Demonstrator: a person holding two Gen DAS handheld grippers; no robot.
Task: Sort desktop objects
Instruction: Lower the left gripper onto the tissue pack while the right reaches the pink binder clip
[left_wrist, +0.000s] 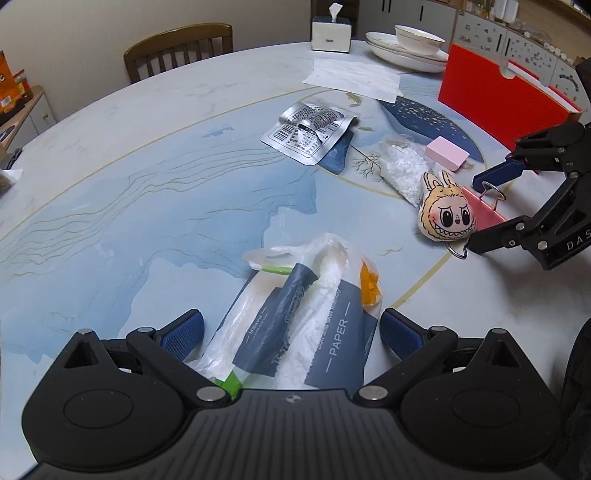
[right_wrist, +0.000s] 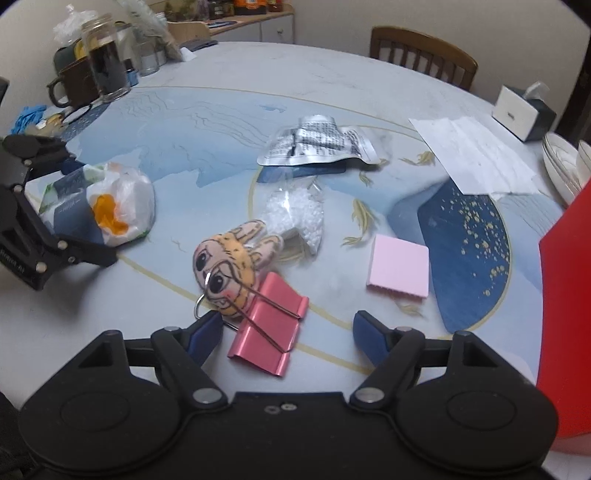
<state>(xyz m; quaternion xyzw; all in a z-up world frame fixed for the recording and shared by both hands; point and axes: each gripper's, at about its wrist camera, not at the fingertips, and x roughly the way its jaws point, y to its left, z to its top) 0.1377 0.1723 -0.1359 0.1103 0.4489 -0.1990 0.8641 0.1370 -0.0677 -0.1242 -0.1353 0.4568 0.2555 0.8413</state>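
Lying between the spread fingers of the left gripper (left_wrist: 290, 330) was a crumpled plastic bag of tissue packs (left_wrist: 295, 314), printed "PAPER", with an orange scrap inside; the pads stood either side of it, not pressing. The right gripper (right_wrist: 288, 332) was likewise spread wide, its fingers flanking a pink binder clip (right_wrist: 267, 325) on the table (right_wrist: 221, 110); the clip's wire handles lay folded back across a plush rabbit-faced keychain (right_wrist: 229, 266) touching its far end, a metal ring at the plush's near edge.

Surrounding items, catalogued:
- bag of white beads (right_wrist: 295, 214), just behind the plush
- pink sticky-note pad (right_wrist: 400, 267), right of the clip, apart from it
- silver foil pouch (right_wrist: 317, 142) over a dark blue packet, further back
- white paper sheets (right_wrist: 476, 155)
- tissue box (right_wrist: 522, 112)
- stacked white dishes (left_wrist: 410, 48)
- red folder (right_wrist: 565, 314), standing at the right edge near the right gripper
- glass jar (right_wrist: 105, 59) and brown mug (right_wrist: 74, 86), far left
- wooden chair (right_wrist: 421, 55) beyond the table
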